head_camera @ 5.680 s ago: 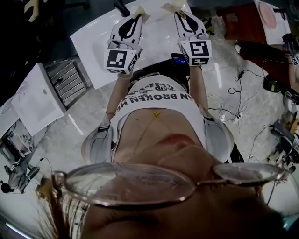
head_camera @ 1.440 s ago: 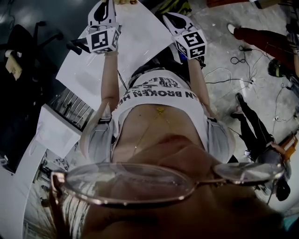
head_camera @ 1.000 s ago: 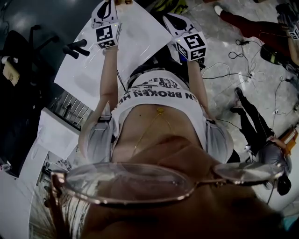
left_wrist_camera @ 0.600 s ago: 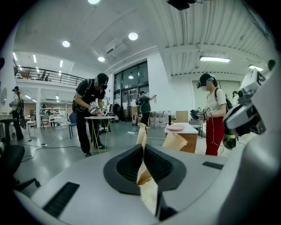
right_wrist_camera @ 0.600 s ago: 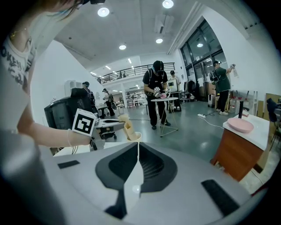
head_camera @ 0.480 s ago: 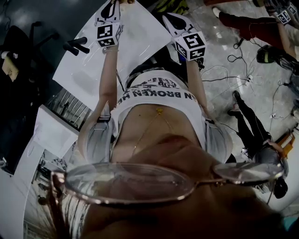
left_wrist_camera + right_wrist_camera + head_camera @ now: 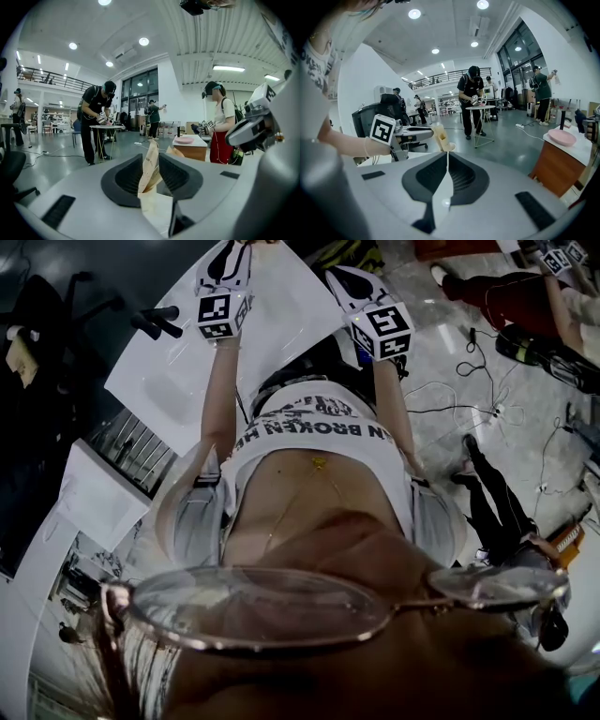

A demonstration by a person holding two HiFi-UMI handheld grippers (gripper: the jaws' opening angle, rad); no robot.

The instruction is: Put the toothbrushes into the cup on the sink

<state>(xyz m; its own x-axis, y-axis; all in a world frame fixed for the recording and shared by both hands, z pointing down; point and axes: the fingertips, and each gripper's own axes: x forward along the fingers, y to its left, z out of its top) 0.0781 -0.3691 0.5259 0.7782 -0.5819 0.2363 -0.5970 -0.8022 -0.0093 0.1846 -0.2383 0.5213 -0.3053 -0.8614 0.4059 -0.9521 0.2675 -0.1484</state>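
Note:
No toothbrush, cup or sink shows in any view. Both grippers are held up in front of the person's body over a white table [image 7: 281, 324]. My left gripper [image 7: 239, 247] reaches farther out, its tips at the head view's top edge. In its own view the left gripper [image 7: 152, 157] has its beige taped tips pressed together, nothing between them. My right gripper [image 7: 336, 274] sits closer to the chest. Its own view shows the right gripper [image 7: 447, 161] with jaws meeting in a thin line, empty. The left gripper [image 7: 438, 136] also appears there, to the left.
A person in black [image 7: 98, 122] works at a small table. Another person in a white shirt [image 7: 222, 117] stands by a wooden cabinet with a pink plate [image 7: 183, 139]. Cables [image 7: 469, 399] lie on the floor at right. A black office chair [image 7: 377, 117] stands behind.
Since the earliest frame the left gripper has gone up and farther out. Over the last second both grippers barely shift; the head view swings a little.

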